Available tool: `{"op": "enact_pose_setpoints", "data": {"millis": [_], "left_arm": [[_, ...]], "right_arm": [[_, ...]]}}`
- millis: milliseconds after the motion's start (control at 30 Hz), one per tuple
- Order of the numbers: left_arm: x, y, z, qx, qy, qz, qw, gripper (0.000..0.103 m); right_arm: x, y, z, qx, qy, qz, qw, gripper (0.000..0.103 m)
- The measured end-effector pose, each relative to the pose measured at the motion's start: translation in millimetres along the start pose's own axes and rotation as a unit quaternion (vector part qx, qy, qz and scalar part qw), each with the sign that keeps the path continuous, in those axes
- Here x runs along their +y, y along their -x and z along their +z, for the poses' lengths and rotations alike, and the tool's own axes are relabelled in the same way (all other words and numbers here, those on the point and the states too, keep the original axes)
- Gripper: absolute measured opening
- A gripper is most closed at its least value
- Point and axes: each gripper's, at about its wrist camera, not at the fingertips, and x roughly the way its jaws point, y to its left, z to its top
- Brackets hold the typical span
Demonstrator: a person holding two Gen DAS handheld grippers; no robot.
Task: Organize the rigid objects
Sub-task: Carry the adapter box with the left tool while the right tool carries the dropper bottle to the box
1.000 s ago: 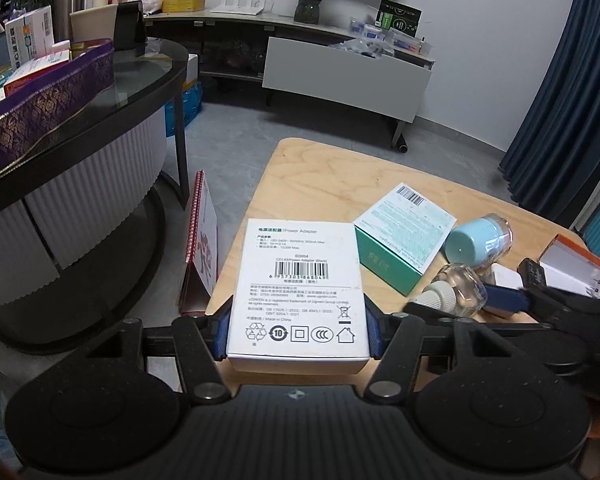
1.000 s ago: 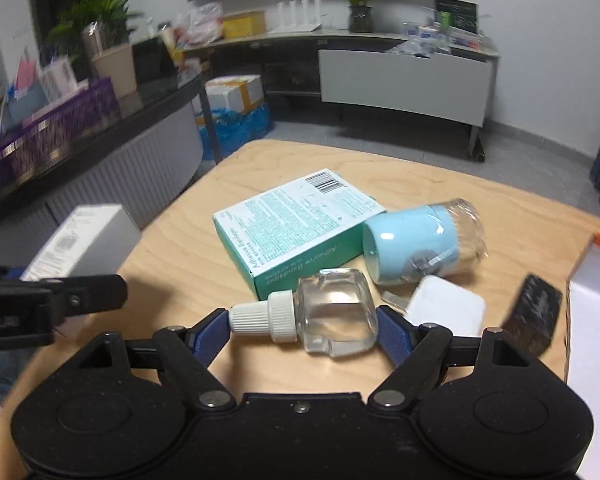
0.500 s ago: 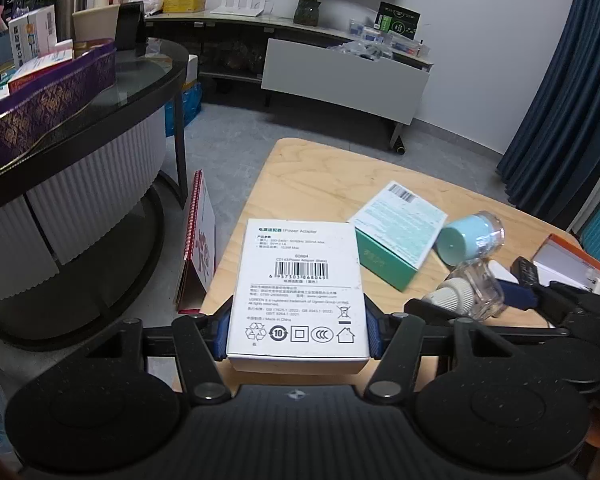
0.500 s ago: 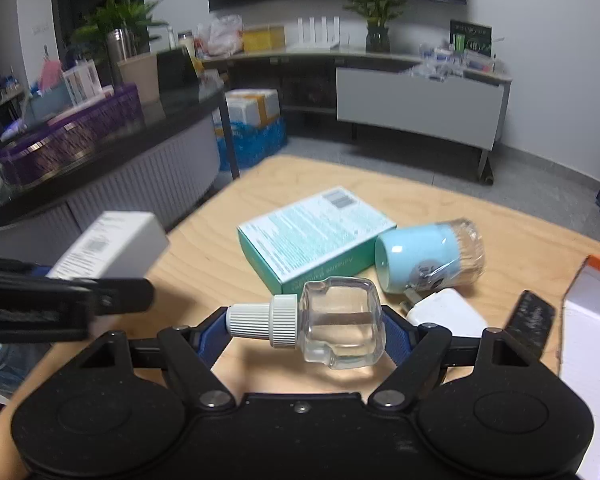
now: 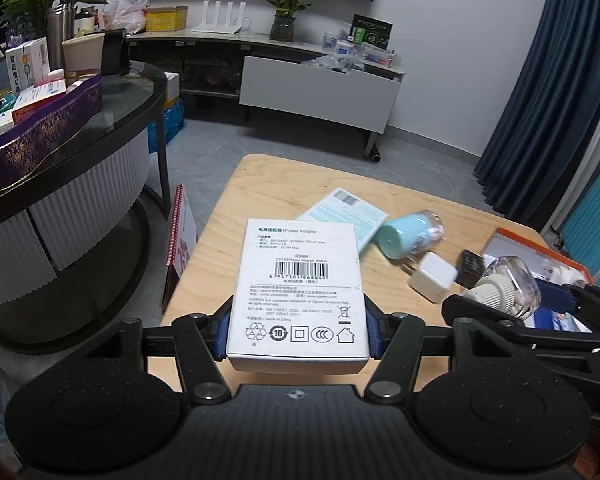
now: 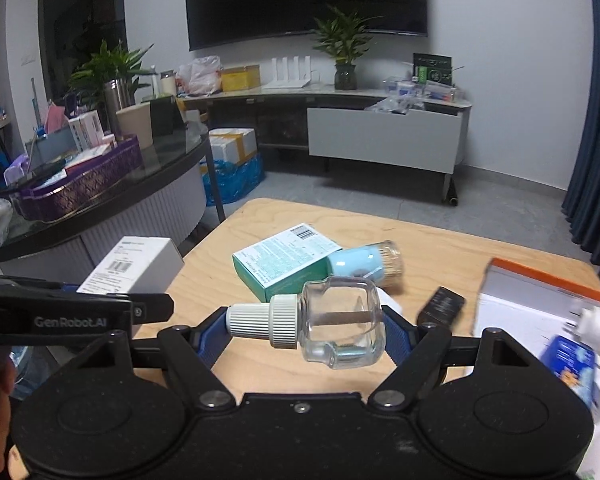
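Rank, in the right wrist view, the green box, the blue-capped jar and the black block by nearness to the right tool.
1. Black block, just ahead, to the right.
2. Green box, ahead, slightly left.
3. Blue-capped jar, lying behind the box's right end; close to the box's rank.

left gripper (image 5: pixel 298 330): matte black, blue pads | right gripper (image 6: pixel 306 332): same | silver screws

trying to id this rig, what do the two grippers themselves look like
Both are matte black plastic. Each body has two round discs, with angled linkage arms on silver pivot screws. The left gripper and right gripper have blue ribbed finger pads. White "GenRobot.AI" lettering runs along the left gripper's side. No cables or sleeves show.
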Motion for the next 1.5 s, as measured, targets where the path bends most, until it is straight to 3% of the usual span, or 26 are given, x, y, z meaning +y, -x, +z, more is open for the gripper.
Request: {"op": "enact_pose_setpoints", "data": {"millis": [733, 1500], "left_arm": [[-50, 34, -20, -0.006, -0.047, -0.044, 0.9979, 0.06], [-91, 36, -39, 0.008, -0.084, -0.079, 0.9933, 0.06]], "right_arm": [[-25, 93, -30, -0.034, -0.033, -0.048, 0.998, 0.092], [-57, 132, -55, -0.05, -0.063, -0.087, 0.993, 0.092]]}}
